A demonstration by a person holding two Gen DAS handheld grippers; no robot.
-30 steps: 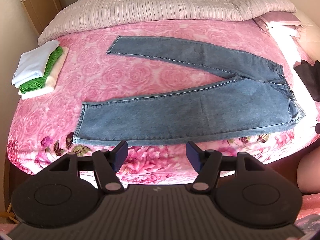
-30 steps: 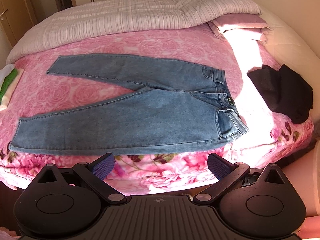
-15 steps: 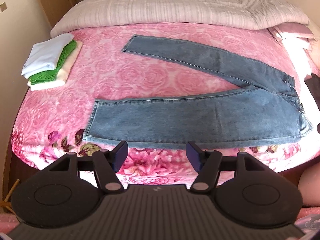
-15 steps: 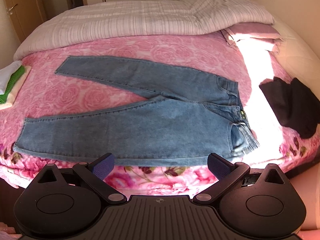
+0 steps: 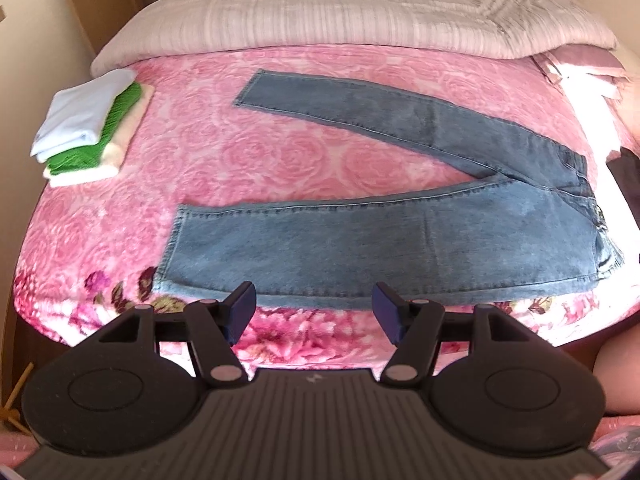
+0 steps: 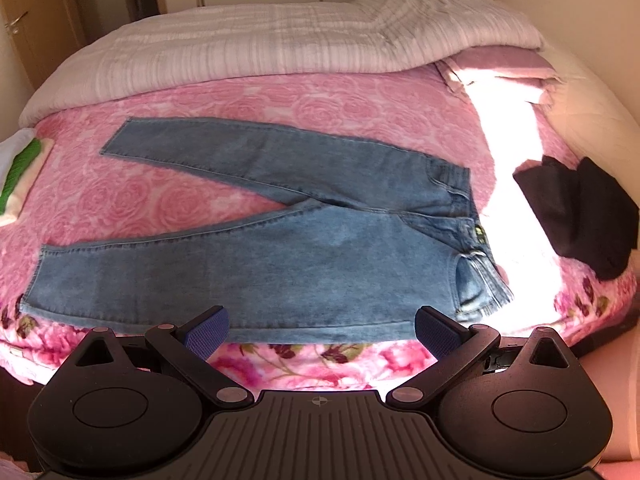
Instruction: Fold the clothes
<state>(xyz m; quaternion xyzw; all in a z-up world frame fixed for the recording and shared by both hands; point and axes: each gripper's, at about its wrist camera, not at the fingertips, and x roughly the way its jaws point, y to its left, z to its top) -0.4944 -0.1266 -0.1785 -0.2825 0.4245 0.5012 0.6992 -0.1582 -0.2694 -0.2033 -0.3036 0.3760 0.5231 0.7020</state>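
Note:
A pair of blue jeans (image 5: pixel 380 248) lies flat on the pink rose bedspread (image 5: pixel 240 160), legs spread in a V towards the left, waistband at the right. The jeans also show in the right wrist view (image 6: pixel 280 264). My left gripper (image 5: pixel 314 312) is open and empty, just short of the near leg's lower edge. My right gripper (image 6: pixel 322 332) is open wide and empty, just short of the near edge below the hip.
A stack of folded clothes (image 5: pixel 88 128), white over green over cream, sits at the bed's left edge. A black garment (image 6: pixel 580 220) lies in sunlight at the right. A striped quilt (image 5: pixel 340 16) is bunched along the back. The bed's front edge is close below both grippers.
Both grippers have moved forward towards the bed, so the jeans look larger and nearer. Their jaws have stayed open. The jeans have not moved.

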